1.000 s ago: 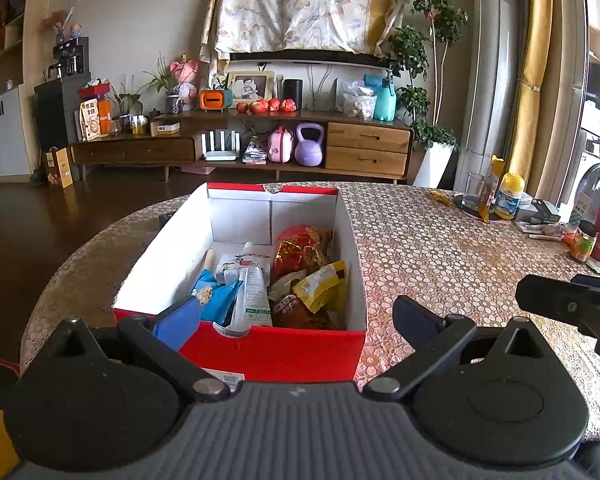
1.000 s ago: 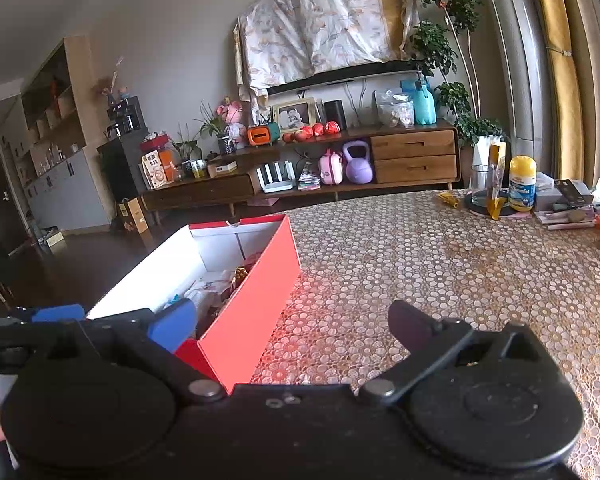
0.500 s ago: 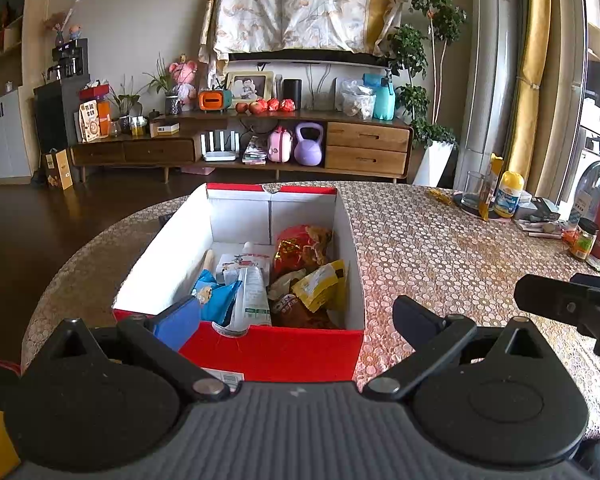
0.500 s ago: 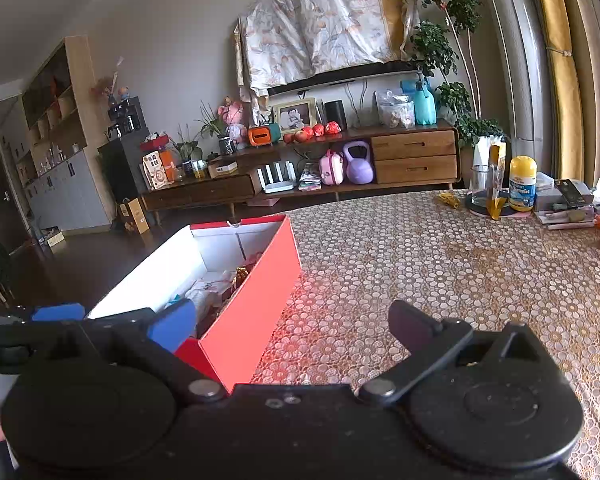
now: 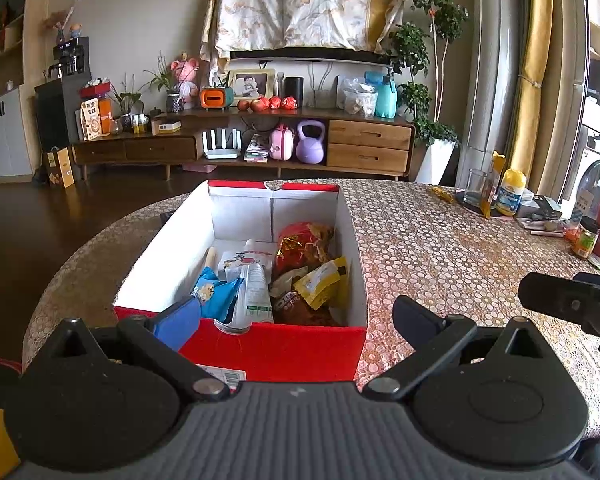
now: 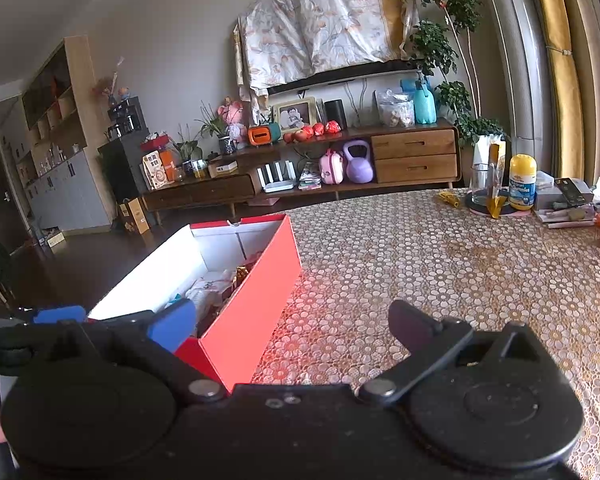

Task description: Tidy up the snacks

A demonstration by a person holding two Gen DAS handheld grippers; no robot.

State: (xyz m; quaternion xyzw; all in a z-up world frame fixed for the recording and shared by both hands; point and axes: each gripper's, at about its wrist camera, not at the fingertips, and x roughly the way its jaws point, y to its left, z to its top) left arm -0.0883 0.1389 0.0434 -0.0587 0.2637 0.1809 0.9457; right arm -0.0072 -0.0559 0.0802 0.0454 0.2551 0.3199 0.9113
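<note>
While we hold both tools low over the near edge of the table (image 5: 440,240), our left gripper (image 5: 296,318) has its fingers spread wide with nothing between them, its blue-padded left finger in front of the near left corner of the box and its black right finger over the tablecloth just to the right of the box. Our right gripper (image 6: 294,320) is likewise spread wide and grips nothing; its blue pad sits in front of the box's near corner, and its black finger hangs over bare patterned cloth.

Straight ahead of the left gripper sits the red box (image 5: 276,350), open-topped with white inner walls, resting on the table. The snacks lie inside it: a blue packet (image 5: 216,292) at the near left, a white tube-shaped pack (image 5: 254,296) leaning over the near wall beside it, a yellow packet (image 5: 324,282) to the right, and a red and gold bag (image 5: 300,244) behind that. From the right wrist view we see the same box to our left, its red long side (image 6: 256,308) facing us.

Farther off on the right side of the table stand a glass (image 5: 475,192) and a yellow-capped bottle (image 5: 510,192).
</note>
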